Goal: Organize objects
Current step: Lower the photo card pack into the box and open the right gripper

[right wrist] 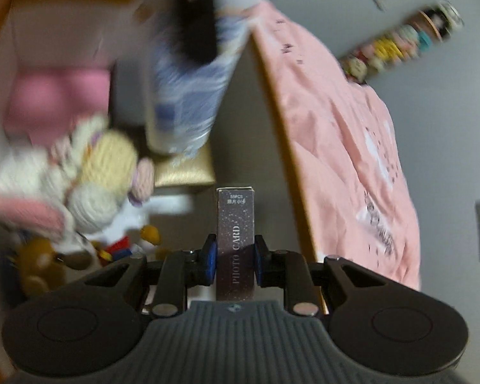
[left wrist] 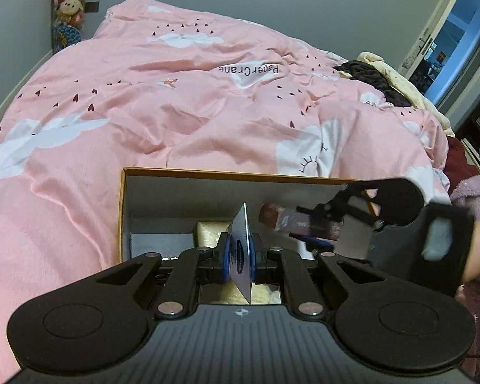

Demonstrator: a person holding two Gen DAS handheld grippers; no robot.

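Observation:
An open cardboard box (left wrist: pixel 123 211) with an orange rim lies on the pink bed. My left gripper (left wrist: pixel 240 256) is shut on a thin blue-and-white card pack (left wrist: pixel 241 240), held on edge over the box's near side. My right gripper (right wrist: pixel 235 251) is shut on a dark sparkly "PHOTO CARD" box (right wrist: pixel 236 224), held inside the cardboard box (right wrist: pixel 284 128). In the left wrist view the right gripper (left wrist: pixel 323 220) reaches in from the right with that photo card box (left wrist: pixel 288 220). The blue-and-white pack (right wrist: pixel 188 89) shows blurred in the right wrist view.
Inside the box lie a gold packet (right wrist: pixel 185 169), a pink item (right wrist: pixel 57 96), a crocheted plush (right wrist: pixel 89 176) and small toy figures (right wrist: pixel 121 243). The pink duvet (left wrist: pixel 176 102) surrounds the box. Dark and cream clothes (left wrist: pixel 377 80) lie at the bed's far right.

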